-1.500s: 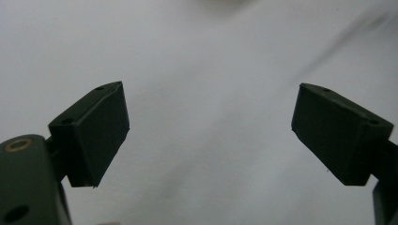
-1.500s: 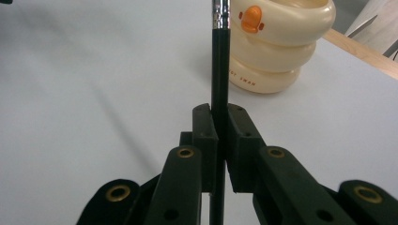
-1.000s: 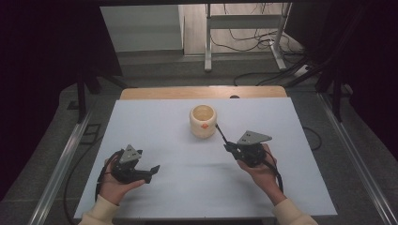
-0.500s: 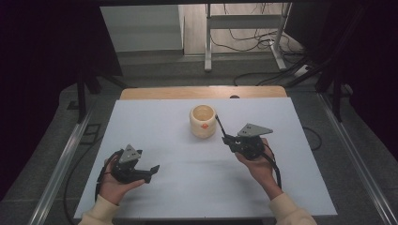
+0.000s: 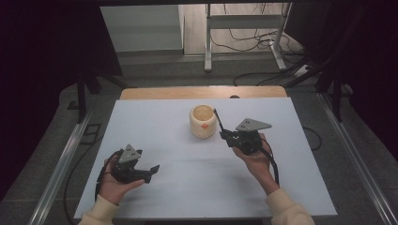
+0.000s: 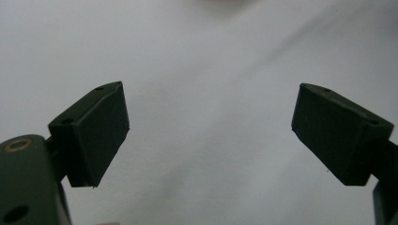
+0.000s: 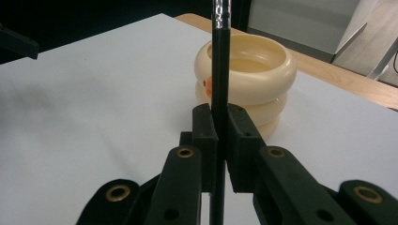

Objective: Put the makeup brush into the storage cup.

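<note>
A cream, ring-stacked pot [image 5: 202, 121] with an orange spot stands near the middle of the white table [image 5: 178, 154]. My right gripper [image 5: 228, 136] is just right of it, shut on a black pencil [image 5: 218, 121] that slants up beside the pot's rim. In the right gripper view the pencil [image 7: 219, 61] stands upright between the two pads, in front of the pot [image 7: 248, 79]. My left gripper [image 5: 152, 169] rests in a hand at the front left, jaws wide apart, and its own view has only bare table between the pads [image 6: 94, 131].
A wooden strip [image 5: 202, 92] runs along the table's far edge. Metal rails [image 5: 65, 159] flank both sides. A stand's legs and cables [image 5: 244, 42] sit on the floor beyond. Dark areas close in at left and right.
My right gripper has carried the pencil a little up and left, closer to the pot. The left gripper has stayed where it was.
</note>
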